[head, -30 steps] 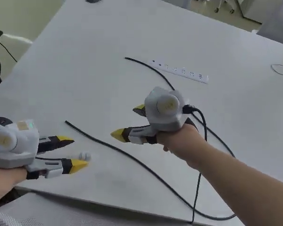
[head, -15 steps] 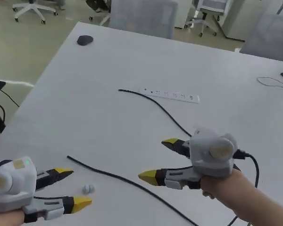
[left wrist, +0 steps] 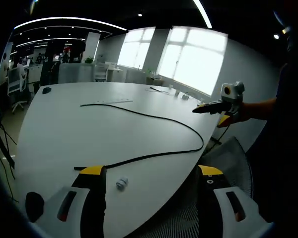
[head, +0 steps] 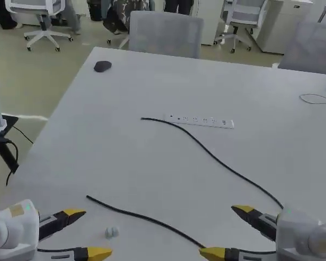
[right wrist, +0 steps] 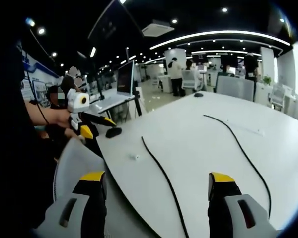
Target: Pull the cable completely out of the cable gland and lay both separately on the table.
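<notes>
Near edge of the table (head: 152, 87): the left gripper (head: 87, 234) and the right gripper (head: 224, 231) hover with jaws spread wide, each holding nothing.

In the left gripper view the yellow tips of the left gripper (left wrist: 150, 171) stand far apart. The cable gland (left wrist: 121, 183) lies on the tabletop between them, closer to the left jaw.

In the head view the cable gland (head: 111, 232) is a small pale piece. It lies just ahead of the left jaws and well apart from the right gripper, so the left hand is the nearer one.

The free end of the cable (head: 131, 213) lies just beyond the gland, with bare table between them and nothing threaded through. From that end its long axis runs slantwise toward the right gripper. It passes near the right jaws, then doubles back up the table as a second strand.

The right gripper view shows the same layout, with the cable (right wrist: 161, 178) passing between that gripper's own tips and the cable gland (right wrist: 134, 157) off to one side.

Beyond lie a power strip (head: 201, 120) and a mouse (head: 102, 66).

Judged from this layout, both parts already lie separately, and only withdrawal remains.
</notes>
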`<state>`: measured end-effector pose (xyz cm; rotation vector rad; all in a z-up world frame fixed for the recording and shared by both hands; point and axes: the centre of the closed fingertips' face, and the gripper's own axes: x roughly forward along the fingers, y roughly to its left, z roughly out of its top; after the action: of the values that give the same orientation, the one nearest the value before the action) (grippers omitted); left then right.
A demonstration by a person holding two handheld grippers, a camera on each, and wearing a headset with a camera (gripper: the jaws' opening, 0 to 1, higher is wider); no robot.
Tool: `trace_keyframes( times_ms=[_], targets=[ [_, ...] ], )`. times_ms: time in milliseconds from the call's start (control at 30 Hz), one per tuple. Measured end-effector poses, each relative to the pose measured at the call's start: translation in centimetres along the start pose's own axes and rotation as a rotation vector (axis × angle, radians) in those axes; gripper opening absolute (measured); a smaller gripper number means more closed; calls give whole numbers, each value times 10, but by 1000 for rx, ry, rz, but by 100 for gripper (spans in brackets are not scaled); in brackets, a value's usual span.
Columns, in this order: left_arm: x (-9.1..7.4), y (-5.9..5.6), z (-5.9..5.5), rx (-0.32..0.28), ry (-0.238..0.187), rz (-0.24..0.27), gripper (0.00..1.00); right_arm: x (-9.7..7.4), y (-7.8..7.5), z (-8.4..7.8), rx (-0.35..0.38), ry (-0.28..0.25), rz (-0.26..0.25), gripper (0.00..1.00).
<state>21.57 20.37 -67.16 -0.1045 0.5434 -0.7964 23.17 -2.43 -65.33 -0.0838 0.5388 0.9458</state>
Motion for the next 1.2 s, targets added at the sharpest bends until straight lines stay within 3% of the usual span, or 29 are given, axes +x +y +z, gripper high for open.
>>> trace_keyframes(
  times_ms=[100, 233, 400, 467, 600, 867, 1033, 1200],
  targets=[
    [0, -2, -1, 32, -5, 6, 75, -2, -1, -9, 12, 3, -13, 85],
    [1, -3, -8, 23, -6, 11, 76, -4, 2, -18, 12, 14, -20, 89],
    [1, -6, -15, 40, 29, 12, 85, -6, 6, -20, 24, -2, -5, 97],
    [1, -8, -20, 15, 49, -1, 92, -7, 5, -24, 39, 11, -12, 99],
    [0, -3, -24, 51, 90, 21, 96, -7, 2, -29, 52, 26, -15, 99],
    [5, 5, -22, 66, 127, 30, 98, -7, -6, -31, 52, 60, -33, 99],
    [6, 9, -28, 67, 182, 31, 99, -6, -12, -33, 48, 76, -47, 99],
    [4, 10, -31, 66, 191, 41, 98, -4, -17, -40, 54, 104, -51, 99]
  ],
)
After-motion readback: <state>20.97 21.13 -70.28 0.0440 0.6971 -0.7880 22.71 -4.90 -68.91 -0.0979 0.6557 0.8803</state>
